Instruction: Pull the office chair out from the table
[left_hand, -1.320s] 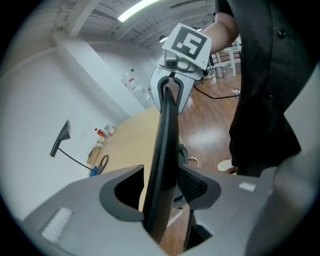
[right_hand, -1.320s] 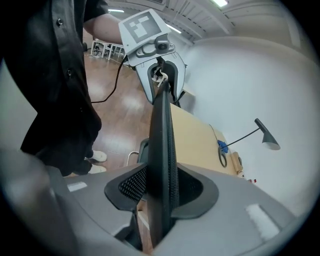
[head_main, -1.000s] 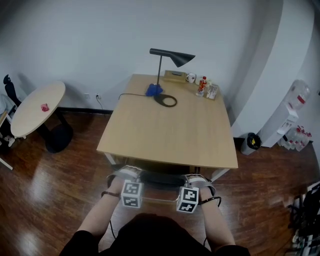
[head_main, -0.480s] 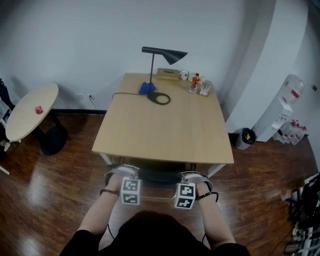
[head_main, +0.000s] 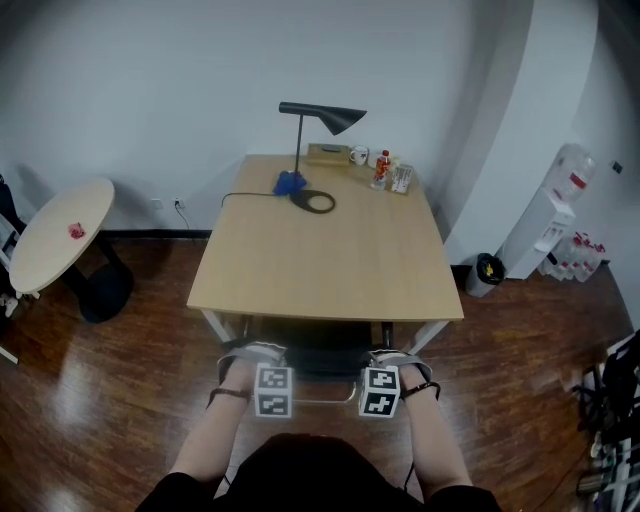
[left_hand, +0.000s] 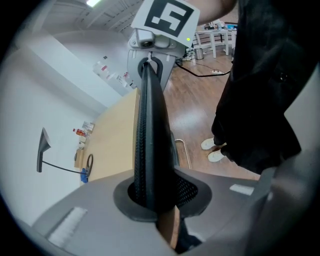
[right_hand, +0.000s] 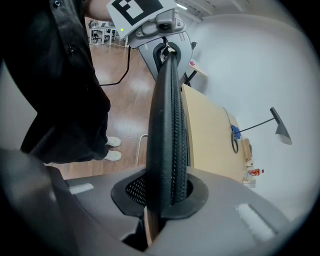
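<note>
1. Clamping the top rim of its backrest at either end, both grippers have hold of the office chair (head_main: 322, 362), which sits tucked under the near edge of the worktop (head_main: 325, 255) with its seat hidden beneath.
2. The left gripper (head_main: 255, 352) has just been closing its jaws. They now stand narrow, pressed on the black mesh rim between them.
3. The right gripper (head_main: 392, 358) has likewise been closing, and its jaws are narrow on the same rim, further along.
4. The person stands right behind the chair in dark clothing, white shoes (right_hand: 113, 155) on the wooden floor (head_main: 120, 400).
5. At the worktop's far end stand a black desk lamp (head_main: 320, 115), a mug (head_main: 358, 155) and some bottles (head_main: 382, 170).
6. Further out, a round side table (head_main: 55, 230) stands to the left. A water dispenser (head_main: 555, 215) and a small bin (head_main: 485, 272) stand to the right by the wall.
</note>
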